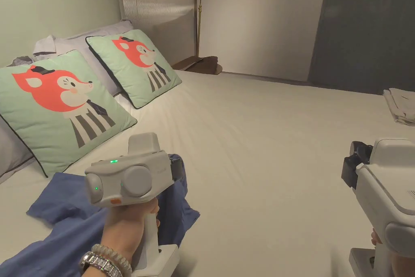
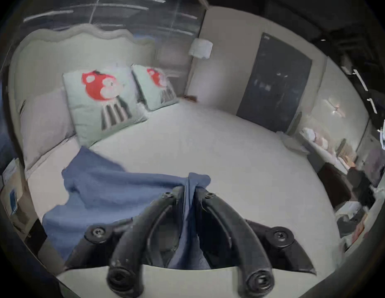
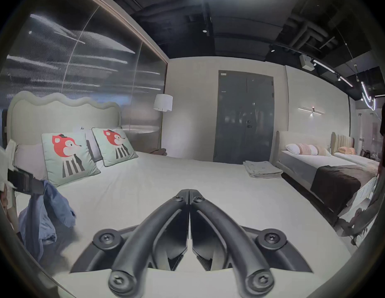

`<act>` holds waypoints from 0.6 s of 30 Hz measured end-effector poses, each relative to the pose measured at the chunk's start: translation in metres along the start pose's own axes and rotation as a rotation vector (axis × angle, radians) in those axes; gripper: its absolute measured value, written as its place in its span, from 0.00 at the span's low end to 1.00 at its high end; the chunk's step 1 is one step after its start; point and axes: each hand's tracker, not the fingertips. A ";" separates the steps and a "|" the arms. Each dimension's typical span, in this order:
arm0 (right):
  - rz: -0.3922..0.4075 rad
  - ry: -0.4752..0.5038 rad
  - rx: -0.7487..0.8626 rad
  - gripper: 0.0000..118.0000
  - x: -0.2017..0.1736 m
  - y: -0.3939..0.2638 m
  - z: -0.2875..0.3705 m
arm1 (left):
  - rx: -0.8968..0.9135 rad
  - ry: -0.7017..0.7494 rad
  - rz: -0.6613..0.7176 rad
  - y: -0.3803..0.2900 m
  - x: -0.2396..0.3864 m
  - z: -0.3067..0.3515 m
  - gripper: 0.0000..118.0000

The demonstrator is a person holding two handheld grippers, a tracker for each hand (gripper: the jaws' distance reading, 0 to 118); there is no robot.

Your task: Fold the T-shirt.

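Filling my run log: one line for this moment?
left gripper: shut on T-shirt | right gripper: shut, empty | T-shirt: unfolded, on bed

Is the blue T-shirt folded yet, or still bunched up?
Bunched, not folded: the blue T-shirt lies crumpled on the bed, one part pinched and lifted by the left gripper.

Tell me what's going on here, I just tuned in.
A person stands at a bed with a gripper in each hand. The left gripper is shut on a bunched fold of the blue T-shirt and holds that part up, while the rest trails on the sheet near the fox pillows. The right gripper is shut on nothing, above bare sheet. The shirt is crumpled, not yet spread or folded. A folded pale cloth lies at the far edge.
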 end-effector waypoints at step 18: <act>-0.017 -0.380 0.021 0.00 0.174 -0.007 0.112 | -0.052 -0.604 -0.217 -0.049 0.299 -0.019 0.06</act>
